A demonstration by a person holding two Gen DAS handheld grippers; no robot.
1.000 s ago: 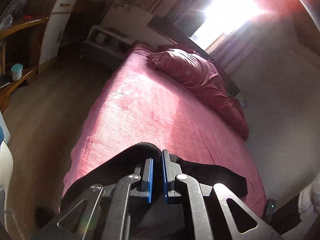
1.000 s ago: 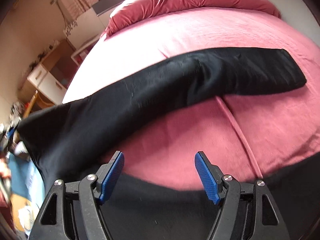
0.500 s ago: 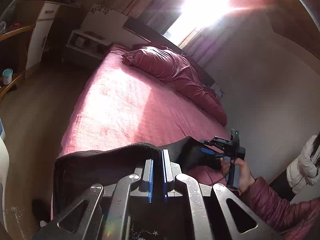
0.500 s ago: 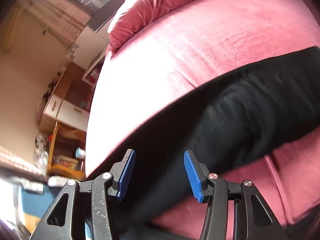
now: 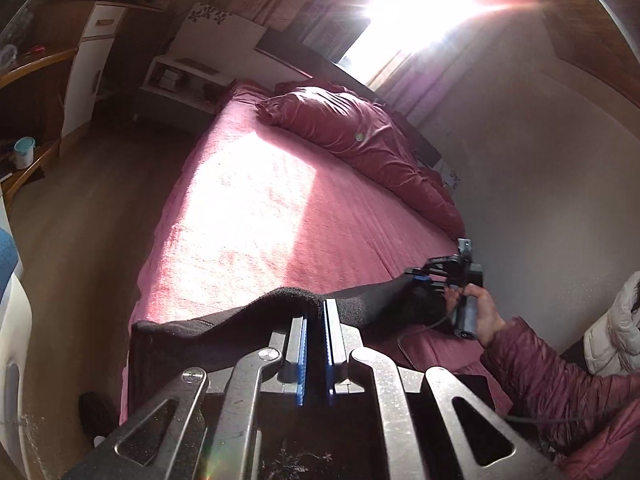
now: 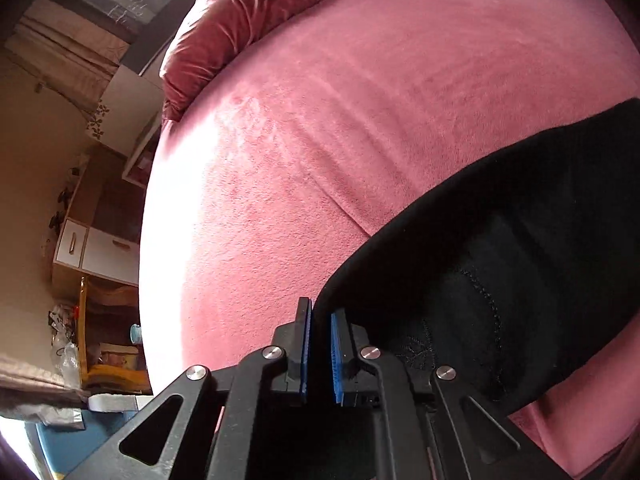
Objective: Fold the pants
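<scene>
Right tongs [image 6: 320,354] just closed onto black soft fabric pants [image 6: 520,264] at frame bottom; left tongs [image 5: 314,344] clamped on them too; ready for folding over pink bed [image 6: 320,120].

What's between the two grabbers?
The black pants stretch from the left gripper across to the right gripper, over the pink bed cover; the left wrist view shows it.
</scene>
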